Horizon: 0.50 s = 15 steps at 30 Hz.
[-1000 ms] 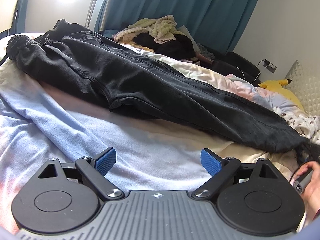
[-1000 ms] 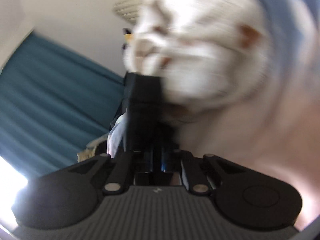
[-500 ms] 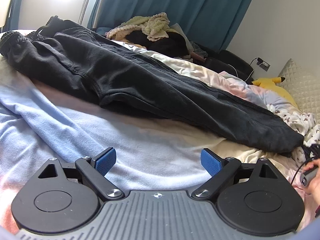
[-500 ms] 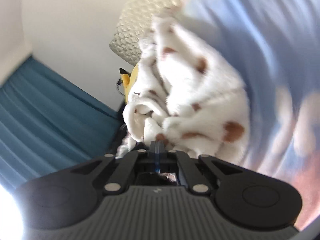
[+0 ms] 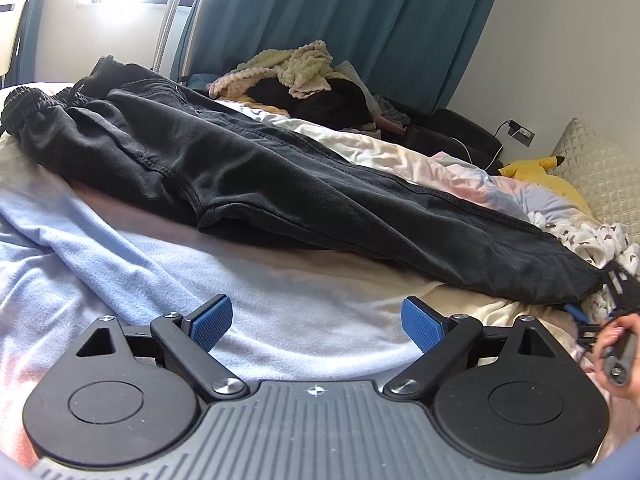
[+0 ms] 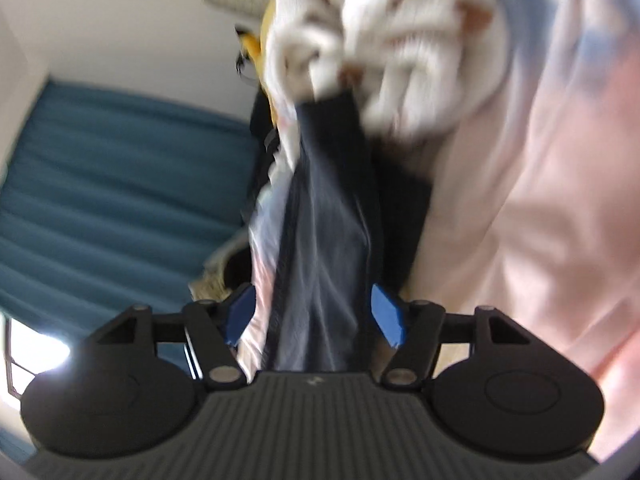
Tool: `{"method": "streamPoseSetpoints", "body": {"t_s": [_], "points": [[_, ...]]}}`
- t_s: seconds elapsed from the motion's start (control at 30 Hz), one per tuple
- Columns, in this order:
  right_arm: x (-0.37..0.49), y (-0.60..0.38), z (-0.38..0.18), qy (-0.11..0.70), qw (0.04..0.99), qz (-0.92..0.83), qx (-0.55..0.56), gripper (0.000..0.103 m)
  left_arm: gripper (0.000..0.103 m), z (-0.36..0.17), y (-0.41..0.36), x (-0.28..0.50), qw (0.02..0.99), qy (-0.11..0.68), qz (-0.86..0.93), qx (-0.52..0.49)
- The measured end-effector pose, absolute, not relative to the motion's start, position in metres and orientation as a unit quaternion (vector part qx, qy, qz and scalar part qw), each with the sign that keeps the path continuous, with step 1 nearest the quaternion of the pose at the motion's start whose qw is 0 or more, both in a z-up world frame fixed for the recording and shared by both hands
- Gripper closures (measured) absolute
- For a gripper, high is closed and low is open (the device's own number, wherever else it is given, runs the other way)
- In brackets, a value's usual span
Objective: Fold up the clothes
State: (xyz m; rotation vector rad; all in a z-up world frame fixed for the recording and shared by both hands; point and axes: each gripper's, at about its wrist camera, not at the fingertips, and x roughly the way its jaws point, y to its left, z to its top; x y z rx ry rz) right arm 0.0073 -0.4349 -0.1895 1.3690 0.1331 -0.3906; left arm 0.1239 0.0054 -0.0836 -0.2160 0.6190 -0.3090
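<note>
One pair of black trousers (image 5: 248,168) lies stretched from upper left to lower right across the bed (image 5: 120,264). The left gripper (image 5: 316,320) hovers low in frame, fingers spread over bare blanket. The right gripper (image 6: 312,316) is opening; the trouser hem (image 6: 324,240) sits between its fingers, pads clear of it.

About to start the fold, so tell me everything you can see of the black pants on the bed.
The black pants look like faded denim with visible seams and a gathered elastic waistband at far left. They lie stretched across the bed, legs stacked, running right to the hem. There the hem end sits between the right gripper fingers, whose jaws are opening, pads apart from the cloth. A spotted white blanket lies beside the hem.
</note>
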Motion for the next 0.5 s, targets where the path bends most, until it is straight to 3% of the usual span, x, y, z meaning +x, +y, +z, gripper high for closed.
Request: {"method": "streamPoseSetpoints", "body": {"t_s": [0.2,0.5], "points": [[0.015,-0.432,-0.219,0.071,0.734,-0.200,0.645,0.037,0.010,-0.087,0.003,0.128,0.933,0.309,-0.152,-0.102],[0.029,-0.429,-0.220,0.060,0.797,-0.164,0.578,0.038,0.010,-0.096,-0.006,0.132,0.930,0.321,-0.158,-0.085]]}}
